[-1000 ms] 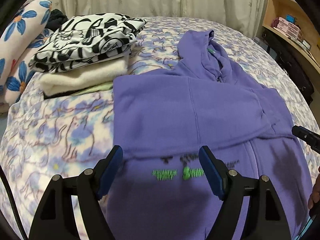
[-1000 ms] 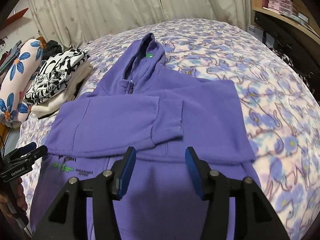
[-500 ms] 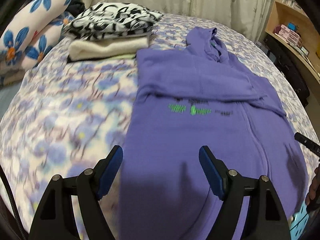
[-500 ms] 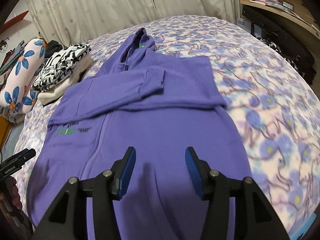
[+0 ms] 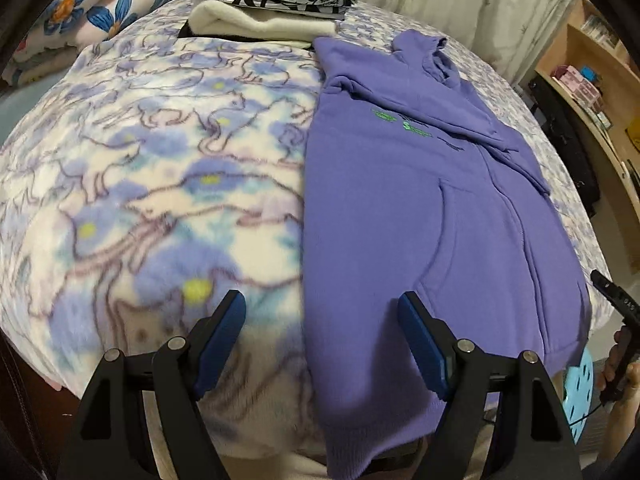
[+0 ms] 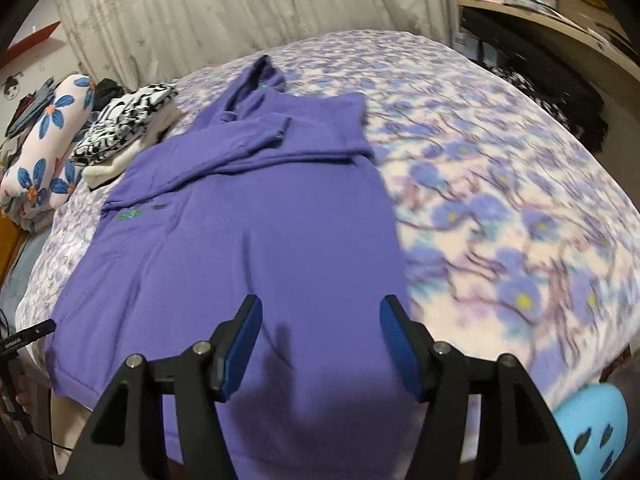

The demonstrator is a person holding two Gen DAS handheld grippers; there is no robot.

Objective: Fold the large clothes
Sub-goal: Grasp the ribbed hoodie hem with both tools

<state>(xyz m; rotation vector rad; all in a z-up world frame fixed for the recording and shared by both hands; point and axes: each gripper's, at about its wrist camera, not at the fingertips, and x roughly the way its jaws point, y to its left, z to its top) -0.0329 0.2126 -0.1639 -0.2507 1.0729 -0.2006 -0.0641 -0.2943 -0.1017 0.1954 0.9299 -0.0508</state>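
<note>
**Over the hem, both grippers ready**

On the bed (image 5: 152, 184) the hoodie (image 5: 420, 216) lies flat, sleeves folded across its chest, hem nearest; left gripper (image 5: 322, 344) straddles its left edge, jaws apart, empty; right gripper (image 6: 320, 344), tilted down over its right edge, has just been opening, nothing between.

A bed (image 5: 168, 168) in a floral blanket is carrying a purple hoodie (image 5: 420, 208), with folded clothes (image 5: 264, 4) lying at eleven o'clock.

Dim, blurred — fisheye-warped edges.
</note>
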